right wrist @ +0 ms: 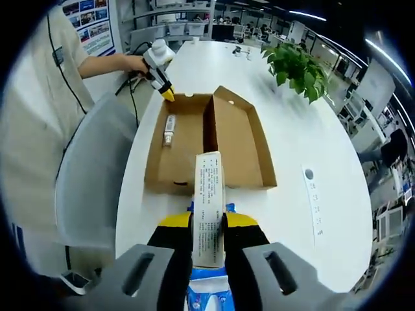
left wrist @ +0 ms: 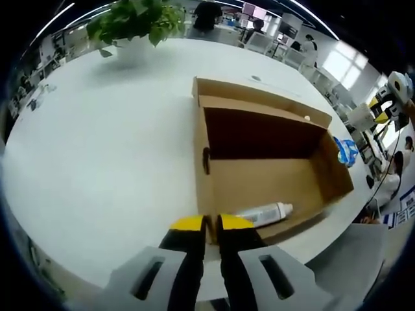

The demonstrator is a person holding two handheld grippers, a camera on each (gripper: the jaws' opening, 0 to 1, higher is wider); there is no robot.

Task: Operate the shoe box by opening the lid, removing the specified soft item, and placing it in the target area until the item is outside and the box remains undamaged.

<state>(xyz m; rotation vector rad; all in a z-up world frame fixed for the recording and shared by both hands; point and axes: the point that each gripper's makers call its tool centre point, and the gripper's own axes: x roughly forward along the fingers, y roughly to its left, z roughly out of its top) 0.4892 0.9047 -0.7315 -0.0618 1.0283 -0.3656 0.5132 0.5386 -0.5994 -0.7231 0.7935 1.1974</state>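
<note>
Soft item: a flat white packet with printed text [right wrist: 209, 210] stands clamped between the jaws of the right gripper [right wrist: 209, 228], out of the box and above the white table [right wrist: 311, 116], just short of the box's near wall.
Below the packet: something blue and white [right wrist: 209, 295] shows under the jaws; what it is cannot be told.
Shoe box: the cardboard box [right wrist: 240, 139] lies open, its lid [right wrist: 243, 133] folded flat beside the tray.
Left in the box: 1 white tube [left wrist: 266, 212] lies on the tray floor near the wall.
Left gripper: the left gripper [left wrist: 211, 225] has its 2 yellow tips narrowed onto the edge of the box wall, seemingly pinching it.
Risk 1: the packet is soft and held by its lower part, so it may flop or slip if the right grip loosens before it is over the target area.
Risk 2: a pull or twist by the left gripper could tear or crease the thin cardboard wall.
Risk 3: the target area is not marked, so the drop could land back in the box.
Farther out: a potted plant [right wrist: 295, 65] stands well apart, and a person [right wrist: 39, 129] is beside the table.
</note>
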